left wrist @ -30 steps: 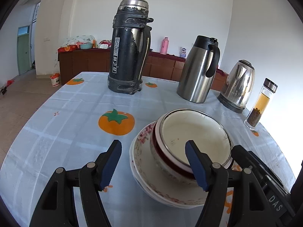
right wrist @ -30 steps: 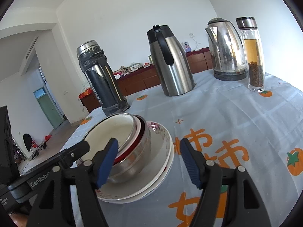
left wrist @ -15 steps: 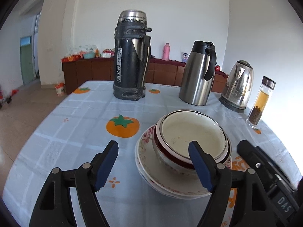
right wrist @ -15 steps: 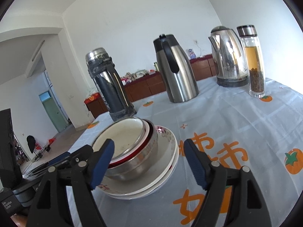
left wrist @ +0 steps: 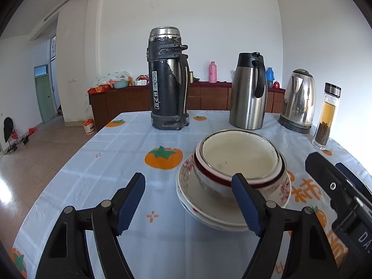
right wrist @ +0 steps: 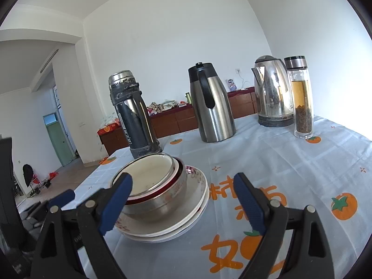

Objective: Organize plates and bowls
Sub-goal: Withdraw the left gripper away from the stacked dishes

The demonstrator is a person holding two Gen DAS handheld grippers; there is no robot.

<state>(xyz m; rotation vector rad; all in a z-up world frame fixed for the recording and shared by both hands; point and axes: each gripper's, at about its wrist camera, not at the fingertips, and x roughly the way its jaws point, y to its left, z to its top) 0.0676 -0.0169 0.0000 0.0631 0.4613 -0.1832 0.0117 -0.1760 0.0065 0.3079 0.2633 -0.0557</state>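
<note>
A cream-lined bowl (left wrist: 237, 153) nests in a red-banded bowl and a steel bowl (right wrist: 162, 200). They sit on stacked floral plates (left wrist: 209, 211) on the table. My left gripper (left wrist: 188, 181) is open, just short of the stack's near left side, with nothing between its pads. The stack's bowls (right wrist: 151, 174) and plates (right wrist: 186, 216) lie ahead and left of my right gripper (right wrist: 182, 179). Its jaws are opening, touch nothing, and hold nothing. The right gripper's body (left wrist: 337, 186) shows beside the stack in the left wrist view.
Behind the stack stand a black thermos (left wrist: 167, 88), a steel jug (left wrist: 248, 97), a kettle (left wrist: 298, 102) and a glass tea bottle (left wrist: 326, 118). The table's left edge (left wrist: 76, 148) drops to the floor. The cloth (right wrist: 302, 167) right of the stack is bare.
Both grippers have drawn back from the stack, which now looks farther off. The right jaws have spread wider. The left view has tipped up to show more of the room.
</note>
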